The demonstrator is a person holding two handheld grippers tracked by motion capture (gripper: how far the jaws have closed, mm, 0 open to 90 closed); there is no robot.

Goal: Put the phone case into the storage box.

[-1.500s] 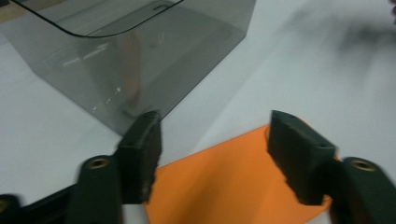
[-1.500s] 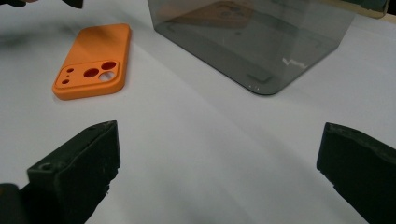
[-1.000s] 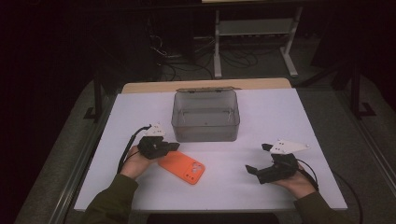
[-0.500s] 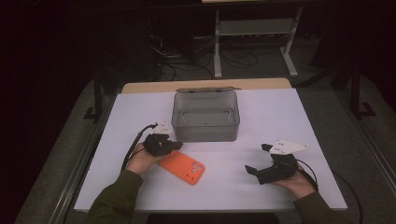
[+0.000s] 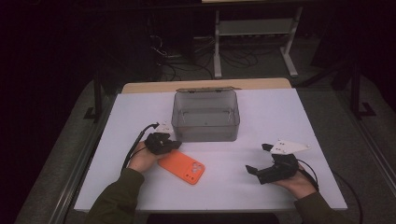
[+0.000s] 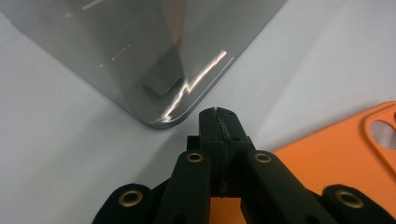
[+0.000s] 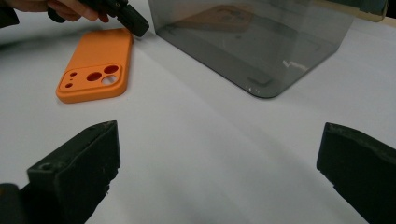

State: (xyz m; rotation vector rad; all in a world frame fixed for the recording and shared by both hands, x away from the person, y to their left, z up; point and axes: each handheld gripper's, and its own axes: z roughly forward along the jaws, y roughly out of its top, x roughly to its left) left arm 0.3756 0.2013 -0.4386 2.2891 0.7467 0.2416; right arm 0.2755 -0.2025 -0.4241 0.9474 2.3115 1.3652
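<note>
Over on the left, the left gripper [image 5: 173, 144] sits low above the white table [image 5: 140, 112], jaws pressed tight together with nothing between them. In the left gripper view those black jaws meet in a single seam, tips aimed at the bare strip of table between the near corner of the smoky plastic box [image 6: 140, 60] and the orange phone case [image 6: 336, 163]. From the high view, the tips hang right at the case's upper-left end, just beside it; whether they actually touch it, I can't tell. The person's left hand [image 5: 142, 158] wraps the gripper body, its cable curling off to the left.

Centre stage, the orange phone case [image 5: 183, 167] lies flat on the table, camera cutouts up, angled, just in front of the box. The box [image 5: 205, 116] stands upright and open-topped behind it, near but apart.

Moving right, the right gripper [image 5: 258, 158] rests in the person's right hand [image 5: 294, 179], well apart from the case. Its jaws are spread wide; the right gripper view shows both black pads [image 7: 79, 163] far apart over bare table, nothing between them.
</note>
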